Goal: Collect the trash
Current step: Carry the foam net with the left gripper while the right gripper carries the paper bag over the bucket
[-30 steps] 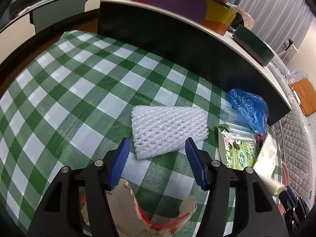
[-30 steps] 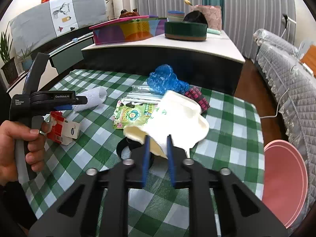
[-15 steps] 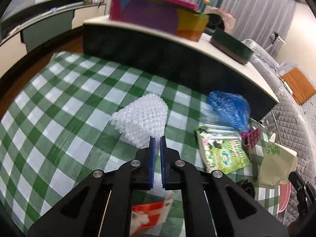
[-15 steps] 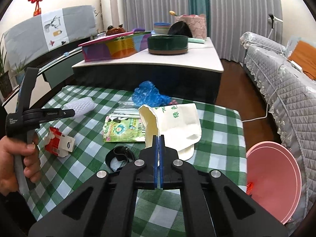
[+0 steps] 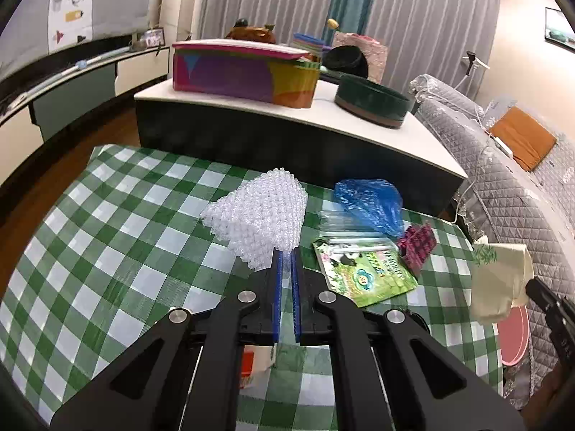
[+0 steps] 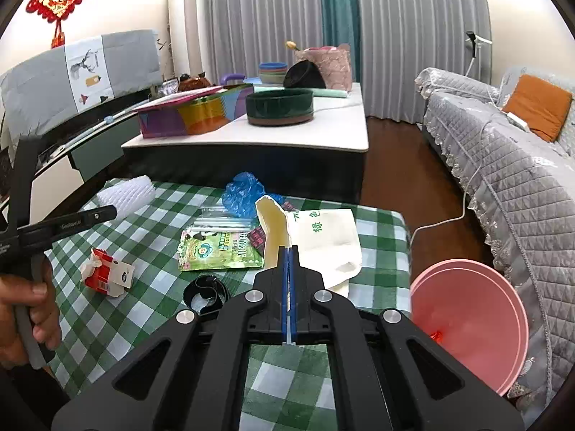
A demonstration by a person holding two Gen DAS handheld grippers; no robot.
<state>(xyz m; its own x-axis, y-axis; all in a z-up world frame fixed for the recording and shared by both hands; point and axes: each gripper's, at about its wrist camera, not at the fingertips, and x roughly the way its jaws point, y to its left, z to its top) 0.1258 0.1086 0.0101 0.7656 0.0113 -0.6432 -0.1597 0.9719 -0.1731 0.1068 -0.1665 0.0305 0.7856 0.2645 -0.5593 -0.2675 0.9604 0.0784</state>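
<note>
Foam netting [image 5: 258, 215]: pinched by left gripper [image 5: 285, 251], fanning ahead-left of jaws. Cloth bag [image 6: 323, 240]: pinched by right gripper [image 6: 289, 251], mouth edge upright; pink bin [image 6: 467, 319] lower right.

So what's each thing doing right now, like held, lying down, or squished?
Left gripper: shut on the foam net.
Foam net: pinched, lifted.
Right gripper: shut on the cream bag.
Cream bag: held up, mouth open.
Red carton: torn, lying.
Green packet: lying flat.
Blue plastic bag: crumpled.
Pink basin: tilted.
</note>
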